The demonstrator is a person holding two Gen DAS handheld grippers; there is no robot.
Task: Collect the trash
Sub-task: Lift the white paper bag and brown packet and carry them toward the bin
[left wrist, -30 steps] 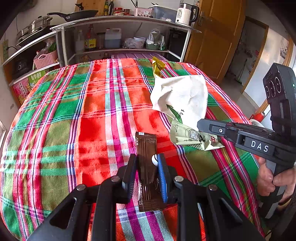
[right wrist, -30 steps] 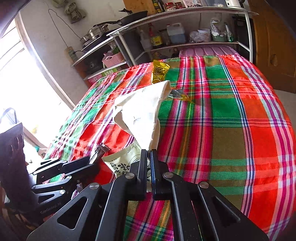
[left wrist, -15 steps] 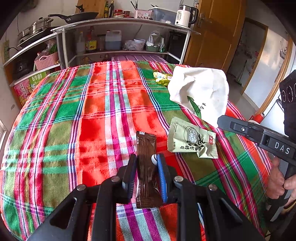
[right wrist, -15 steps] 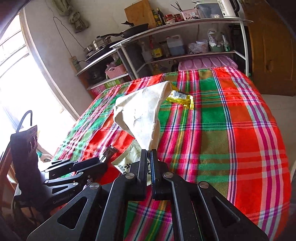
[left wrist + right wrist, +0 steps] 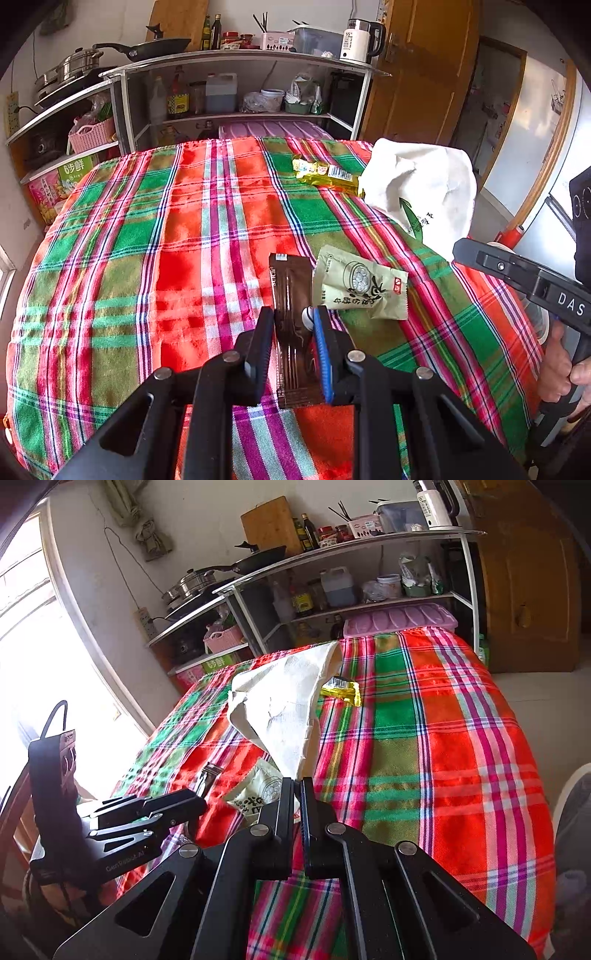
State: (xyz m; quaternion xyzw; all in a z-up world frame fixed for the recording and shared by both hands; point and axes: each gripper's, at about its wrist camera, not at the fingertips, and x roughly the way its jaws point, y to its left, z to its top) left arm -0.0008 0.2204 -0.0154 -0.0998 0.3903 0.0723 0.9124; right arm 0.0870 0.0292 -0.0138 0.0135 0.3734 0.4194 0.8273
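Clearly "DAS" marks the right hand-held gripper (image 5: 458,248); wrapper (image 5: 360,288) print seems Chinese.

We see a plaid tablecloth (image 5: 184,258) spread over the table. Behind it stands a metal shelf (image 5: 240,59) bearing a frying pan (image 5: 155,46) and a white kettle (image 5: 360,40). A pink basket (image 5: 92,134) sits lower left.
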